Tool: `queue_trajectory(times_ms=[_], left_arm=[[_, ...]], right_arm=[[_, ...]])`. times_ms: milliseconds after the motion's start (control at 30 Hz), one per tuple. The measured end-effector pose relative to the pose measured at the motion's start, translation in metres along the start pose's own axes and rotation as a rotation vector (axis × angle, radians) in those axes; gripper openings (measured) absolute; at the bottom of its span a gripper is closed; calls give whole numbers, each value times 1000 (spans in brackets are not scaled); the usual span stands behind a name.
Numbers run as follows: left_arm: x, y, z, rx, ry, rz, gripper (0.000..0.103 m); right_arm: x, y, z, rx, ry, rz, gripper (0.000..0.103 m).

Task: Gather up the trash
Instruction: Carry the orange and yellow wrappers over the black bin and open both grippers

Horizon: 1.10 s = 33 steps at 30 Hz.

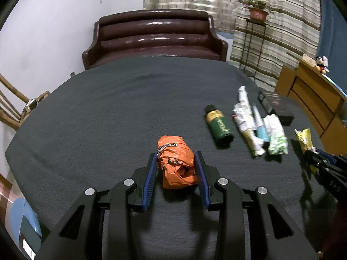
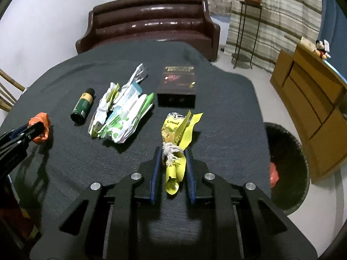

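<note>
My left gripper (image 1: 176,158) is shut on a crumpled orange wrapper (image 1: 176,162) just above the dark round table (image 1: 97,119). The wrapper also shows in the right wrist view (image 2: 40,127). My right gripper (image 2: 173,151) is shut on a yellow wrapper (image 2: 175,143) tied with white string, held low over the table (image 2: 227,130). A green bottle (image 2: 83,106) lies on its side. A pile of white and green wrappers (image 2: 123,110) lies beside it. A black bin (image 2: 286,169) stands on the floor to the right of the table, with something orange inside.
A dark box (image 2: 176,85) lies on the table behind the yellow wrapper. A brown sofa (image 2: 149,23) stands behind the table. A wooden cabinet (image 2: 310,99) stands at the right. A plant stand (image 2: 249,28) is by the curtain. A chair (image 1: 13,108) is at the left.
</note>
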<state>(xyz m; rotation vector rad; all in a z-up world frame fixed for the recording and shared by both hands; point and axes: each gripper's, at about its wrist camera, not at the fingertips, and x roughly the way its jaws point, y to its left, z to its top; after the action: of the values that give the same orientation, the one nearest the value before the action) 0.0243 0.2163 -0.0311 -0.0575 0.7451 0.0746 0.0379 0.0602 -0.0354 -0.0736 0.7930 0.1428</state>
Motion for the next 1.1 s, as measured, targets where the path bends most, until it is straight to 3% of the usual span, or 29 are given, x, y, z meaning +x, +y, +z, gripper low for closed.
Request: queue_trajectory(times_ms=[533,1100], left_arm=[[-15,-113,11,136,-51,-200,36],[-8,-245,15,311,-54,-327,36]], right_arm=[[-37,-101,-4,90,-119,-116,21],[-35,-194,-22,205,-119,-179,21]])
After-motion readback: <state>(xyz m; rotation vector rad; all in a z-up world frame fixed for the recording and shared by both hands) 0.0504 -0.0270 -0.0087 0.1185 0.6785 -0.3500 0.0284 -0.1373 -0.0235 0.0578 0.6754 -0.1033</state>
